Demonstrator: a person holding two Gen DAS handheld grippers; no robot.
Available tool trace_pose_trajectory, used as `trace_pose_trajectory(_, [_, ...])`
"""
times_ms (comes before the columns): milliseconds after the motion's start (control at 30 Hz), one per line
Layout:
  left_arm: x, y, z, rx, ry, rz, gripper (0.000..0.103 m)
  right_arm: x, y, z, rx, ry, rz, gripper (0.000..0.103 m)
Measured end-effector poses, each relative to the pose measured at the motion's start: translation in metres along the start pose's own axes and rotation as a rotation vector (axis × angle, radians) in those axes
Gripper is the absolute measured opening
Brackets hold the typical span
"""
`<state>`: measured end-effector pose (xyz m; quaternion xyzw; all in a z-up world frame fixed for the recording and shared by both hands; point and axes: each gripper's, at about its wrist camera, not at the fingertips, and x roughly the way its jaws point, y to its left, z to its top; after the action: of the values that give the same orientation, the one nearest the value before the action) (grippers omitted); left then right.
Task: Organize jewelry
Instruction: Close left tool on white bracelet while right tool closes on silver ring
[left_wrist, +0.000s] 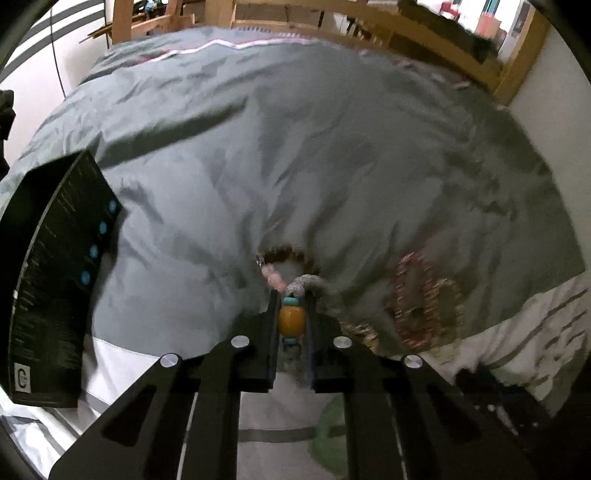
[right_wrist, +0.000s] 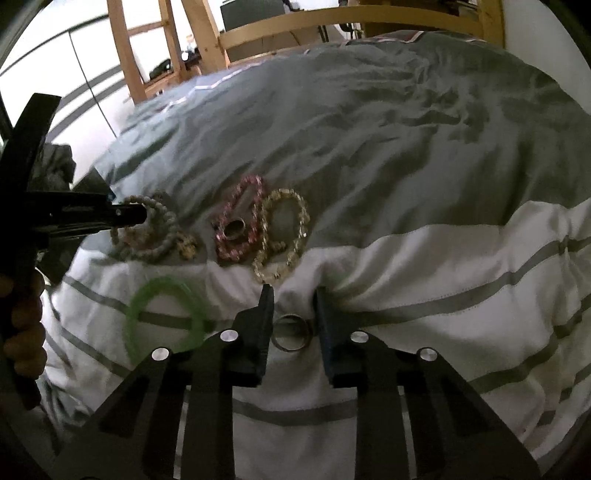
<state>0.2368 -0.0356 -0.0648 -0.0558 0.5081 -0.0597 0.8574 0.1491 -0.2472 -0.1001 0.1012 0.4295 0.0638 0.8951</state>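
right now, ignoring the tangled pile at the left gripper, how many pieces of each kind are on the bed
metal rings: 2
green bangle: 1
beaded bracelets lying apart: 2, pink and pale gold
total: 5
tangled strands in the left gripper: too tangled to count

Both feeds dim, greyish indoor light w/ a cool cast. I get the brightest patches at top: white wall (left_wrist: 29, 85) on left wrist cam and wall (right_wrist: 74, 66) on right wrist cam look blown out. Heavy fisheye bend, black vignette in corners. Left cam has motion blur; pink bracelet (left_wrist: 413, 295) is smeared, bed frame (left_wrist: 461, 51) too. Right cam sharper, but green ring (right_wrist: 162, 314) is soft. Soft shadows in duvet (right_wrist: 369, 129) folds.
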Motion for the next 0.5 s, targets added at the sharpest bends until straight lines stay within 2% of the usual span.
trace_pose_trajectory(200, [-0.019,-0.008,0.002,0.017,-0.061,-0.051,0.011,-0.012,0.003,0.005,0.014,-0.071,0.056,0.022])
trace_pose_trajectory(267, [-0.022,-0.011,0.002,0.024,-0.075,-0.062,0.011,-0.015,0.003,0.007,0.019,-0.086,0.077,0.019])
trace_pose_trajectory(500, [-0.042,-0.019,0.003,0.052,-0.138,-0.095,0.011,-0.027,0.007,0.008,0.008,-0.145,0.087,0.019])
